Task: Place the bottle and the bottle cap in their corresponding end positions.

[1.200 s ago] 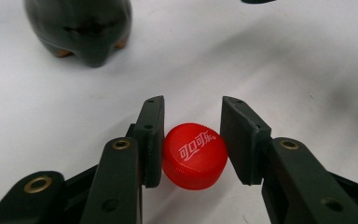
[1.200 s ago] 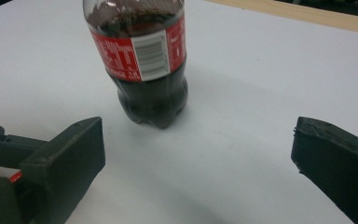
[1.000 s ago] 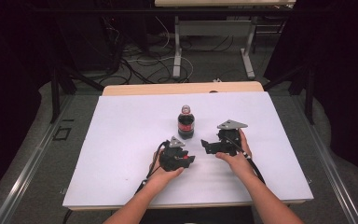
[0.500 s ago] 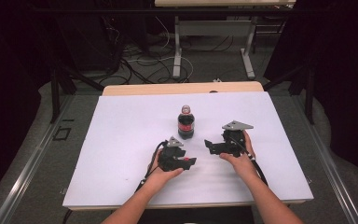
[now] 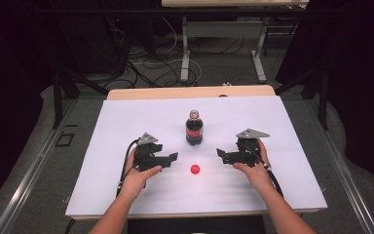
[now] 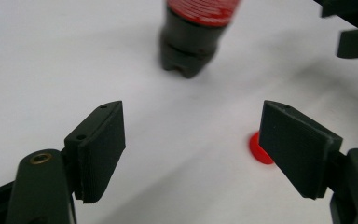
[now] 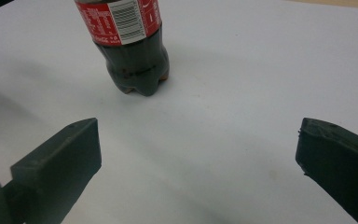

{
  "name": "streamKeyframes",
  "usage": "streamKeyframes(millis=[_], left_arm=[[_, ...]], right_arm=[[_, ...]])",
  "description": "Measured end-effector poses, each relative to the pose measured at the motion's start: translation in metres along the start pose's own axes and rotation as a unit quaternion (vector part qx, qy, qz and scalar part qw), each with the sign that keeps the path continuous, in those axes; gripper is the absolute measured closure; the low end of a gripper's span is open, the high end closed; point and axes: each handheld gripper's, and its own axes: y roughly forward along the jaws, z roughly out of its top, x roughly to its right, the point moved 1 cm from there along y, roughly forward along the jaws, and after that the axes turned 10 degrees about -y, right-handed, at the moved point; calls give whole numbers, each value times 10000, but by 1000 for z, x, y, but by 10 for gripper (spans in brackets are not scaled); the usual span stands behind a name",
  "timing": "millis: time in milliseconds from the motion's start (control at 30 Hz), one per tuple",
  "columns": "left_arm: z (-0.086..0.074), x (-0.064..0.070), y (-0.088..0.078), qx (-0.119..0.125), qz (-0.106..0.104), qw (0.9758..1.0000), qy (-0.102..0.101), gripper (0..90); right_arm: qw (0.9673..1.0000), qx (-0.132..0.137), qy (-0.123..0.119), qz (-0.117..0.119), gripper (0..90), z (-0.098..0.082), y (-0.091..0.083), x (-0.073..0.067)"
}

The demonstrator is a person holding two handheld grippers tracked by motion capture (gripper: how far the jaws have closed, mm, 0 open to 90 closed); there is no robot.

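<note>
Cola bottle (image 5: 194,127) stood upright on the white table (image 5: 126,122), a little beyond the midpoint between the two grippers, touching neither. It was dark with a red label, and its mouth showed no cap from the high view. In the left gripper view its base (image 6: 189,49) sat ahead of the jaws, and in the right gripper view the bottle (image 7: 130,46) stood ahead and to the left, barcode facing the camera.

Next in size, the left gripper (image 5: 169,158) was held in the person's left hand (image 5: 139,173) to the left of the bottle and nearer the person, jaws pointing toward the table's middle. Its jaws had just been opening and stood well apart, with bare table between the pads and nothing gripped, as the left gripper (image 6: 191,144) view showed.

The right gripper (image 5: 221,153), held in the right hand (image 5: 253,168), lay to the right of the bottle, facing the left one across the gap. Its jaws gaped wide, holding nothing; the right gripper (image 7: 198,163) view showed plain white surface between them.

Smallest, a red cap (image 5: 195,169) lay flat on the table between the two grippers, nearer the person than the bottle and apart from it. In the left gripper view the cap (image 6: 257,148) sat just behind the right-hand pad, partly hidden by it and outside the gap.
</note>
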Motion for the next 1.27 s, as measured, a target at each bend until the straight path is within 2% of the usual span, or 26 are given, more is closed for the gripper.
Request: streamKeyframes(millis=[100, 167, 300, 467, 567, 633, 767, 833, 1067, 1267], left_arm=[[4, -14, -15, 68, 154, 9998, -80, 242], [4, -22, -23, 162, 365, 9992, 5, 225], [2, -40, -33, 389, 647, 9970, -156, 159], [-1, -60, -41, 545, 912, 9939, -302, 79], [-3, -70, -43, 608, 1000, 9921, -447, 6], [-4, -75, -44, 635, 1057, 9911, -505, 5], [-7, -81, -44, 656, 1211, 9887, -596, 5], [-10, -84, -43, 654, 1209, 9882, -670, 5], [-13, -90, -45, 687, 1227, 9872, -753, 5], [-15, -90, -42, 632, 1294, 9872, -693, 5]], right_arm=[[10000, -20, 21, -48, 0, -2, -1, 3], [10000, -24, 27, -67, 0, -4, -1, 6], [9998, -88, 135, -98, 0, -9, 1, 11], [9995, -170, 88, -237, 0, -16, 4, 16], [9994, -192, 191, -236, 0, -20, 3, 19], [9992, -235, 234, -241, 0, -21, 3, 19], [9990, -255, 272, -260, 0, -24, 5, 21], [9990, -265, 255, -270, 0, -25, 5, 22], [9989, -296, 213, -291, 0, -27, 5, 24], [9989, -276, 253, -290, 0, -27, 5, 25]])
